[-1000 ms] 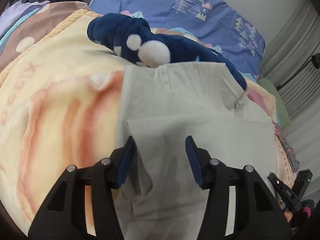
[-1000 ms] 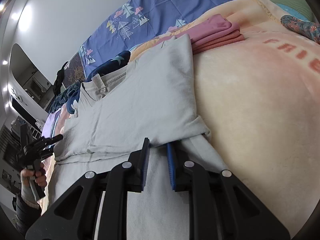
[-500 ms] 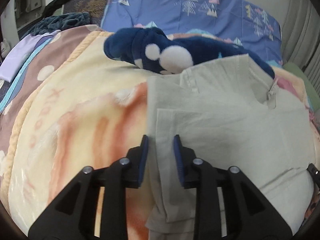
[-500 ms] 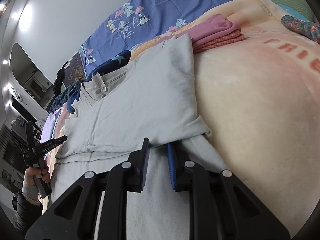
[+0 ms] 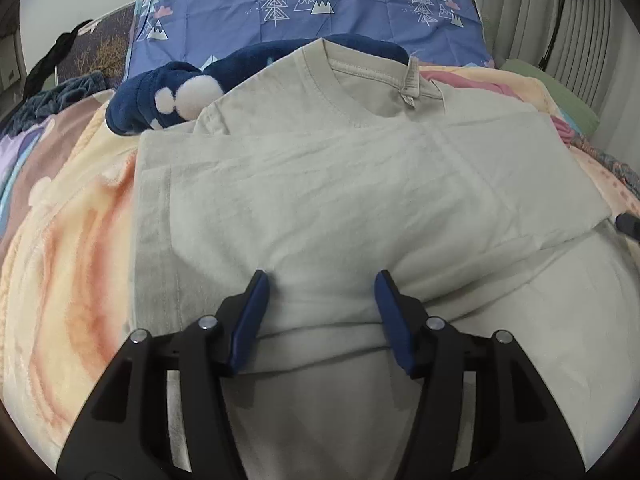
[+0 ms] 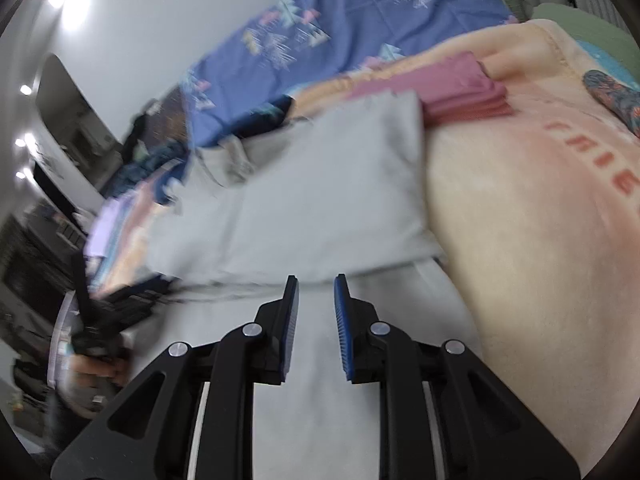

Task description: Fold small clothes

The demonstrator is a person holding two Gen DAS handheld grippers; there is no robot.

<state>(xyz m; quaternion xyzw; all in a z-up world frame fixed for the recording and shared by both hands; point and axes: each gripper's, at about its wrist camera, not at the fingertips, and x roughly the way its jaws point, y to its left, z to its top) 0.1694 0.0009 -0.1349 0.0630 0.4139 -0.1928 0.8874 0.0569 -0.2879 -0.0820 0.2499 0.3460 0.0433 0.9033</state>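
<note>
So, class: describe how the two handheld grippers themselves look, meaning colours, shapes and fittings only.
Both match. The left gripper and the right gripper each have two black angular arms with triangular cut-outs, round silver pivot screws, and flat blue pads lining the inner faces of the fingers. The right gripper's pads look finely ribbed. No cables or printed markings are visible.

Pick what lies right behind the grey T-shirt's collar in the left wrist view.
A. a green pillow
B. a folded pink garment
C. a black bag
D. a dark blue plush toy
D: the dark blue plush toy, with white spots, lies against the grey T-shirt at its collar.
</note>
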